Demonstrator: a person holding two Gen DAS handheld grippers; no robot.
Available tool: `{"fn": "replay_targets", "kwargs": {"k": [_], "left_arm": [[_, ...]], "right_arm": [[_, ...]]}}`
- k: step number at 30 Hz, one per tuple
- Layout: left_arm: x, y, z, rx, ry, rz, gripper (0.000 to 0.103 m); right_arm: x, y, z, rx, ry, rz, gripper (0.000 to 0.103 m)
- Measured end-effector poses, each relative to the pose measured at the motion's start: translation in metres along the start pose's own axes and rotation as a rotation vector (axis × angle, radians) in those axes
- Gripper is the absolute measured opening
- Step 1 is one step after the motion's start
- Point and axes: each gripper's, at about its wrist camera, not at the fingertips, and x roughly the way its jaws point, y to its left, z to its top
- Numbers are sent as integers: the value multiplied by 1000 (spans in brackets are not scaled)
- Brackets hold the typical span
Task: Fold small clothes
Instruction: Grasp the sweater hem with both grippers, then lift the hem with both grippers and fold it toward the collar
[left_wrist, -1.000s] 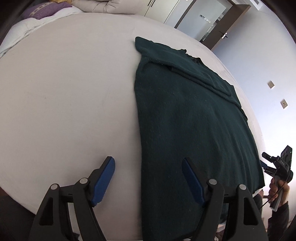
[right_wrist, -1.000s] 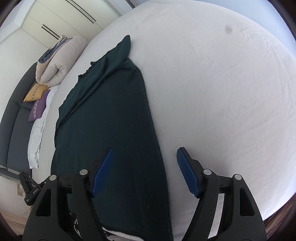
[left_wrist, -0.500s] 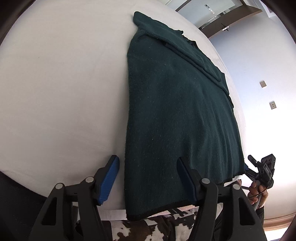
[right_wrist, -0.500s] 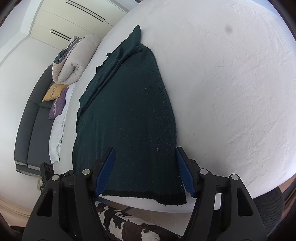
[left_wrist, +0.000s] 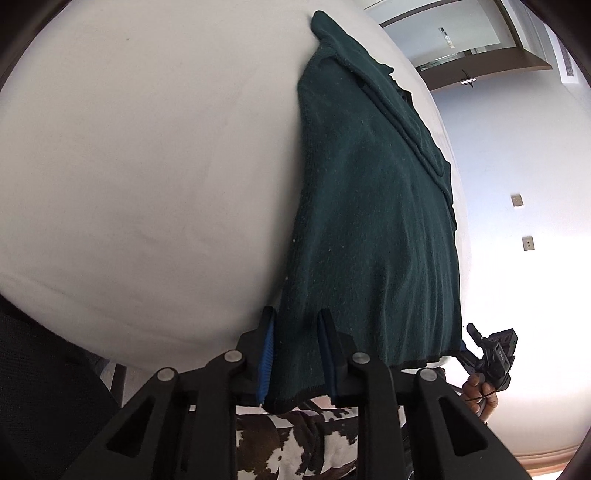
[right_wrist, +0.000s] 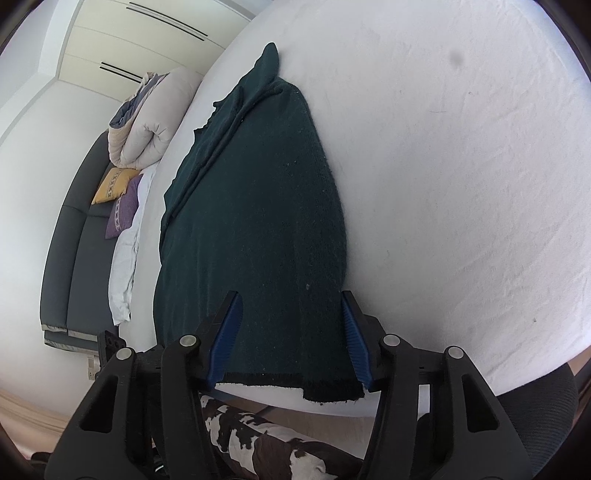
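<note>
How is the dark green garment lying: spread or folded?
Folded: the dark green garment lies as a long strip, sleeve layered on top, on the white bed.

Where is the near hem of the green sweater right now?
The sweater hem hangs over the bed edge; the left gripper pinches its left corner, the open right gripper straddles the other.

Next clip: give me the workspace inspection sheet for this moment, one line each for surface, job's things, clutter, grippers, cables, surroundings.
Surface: white bed sheet, lightly creased, one small dark spot.
Job's things: dark green garment lying lengthwise, hem overhanging the near bed edge.
Clutter: nothing seen on the sheet beside the garment.
Grippers: left gripper narrowed on the hem's left corner; right gripper open, straddling the right corner.
Cables: nothing seen clearly.
Surroundings: rolled duvet, yellow pillow, purple pillow, wardrobe doors, cow-pattern fabric below the bed edge.
</note>
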Motion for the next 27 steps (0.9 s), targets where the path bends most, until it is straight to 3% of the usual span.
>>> {"fn": "replay_targets", "kwargs": {"k": [4, 6, 8, 9, 10, 16, 21, 27], "left_arm": [[0, -6, -3, 9, 1, -8, 40], [0, -11, -4, 29, -1, 14, 42], [2, -21, -6, 86, -1, 69, 34], [3, -25, -8, 114, 2, 100, 24], [6, -25, -9, 121, 13, 109, 5], [1, -17, -13, 109, -7, 82, 5], [-8, -7, -12, 65, -34, 36, 5], [-23, 1, -11, 6, -90, -69, 5]], "right_arm": [[1, -2, 2, 8, 8, 5, 49], [1, -3, 2, 14, 11, 7, 49], [0, -3, 1, 14, 13, 7, 49], [1, -3, 2, 11, 15, 4, 48], [1, -4, 2, 9, 17, -2, 45], [1, -9, 2, 20, 37, -8, 33], [-1, -14, 0, 41, 55, 10, 32], [-1, -31, -2, 142, 66, 107, 33]]}}
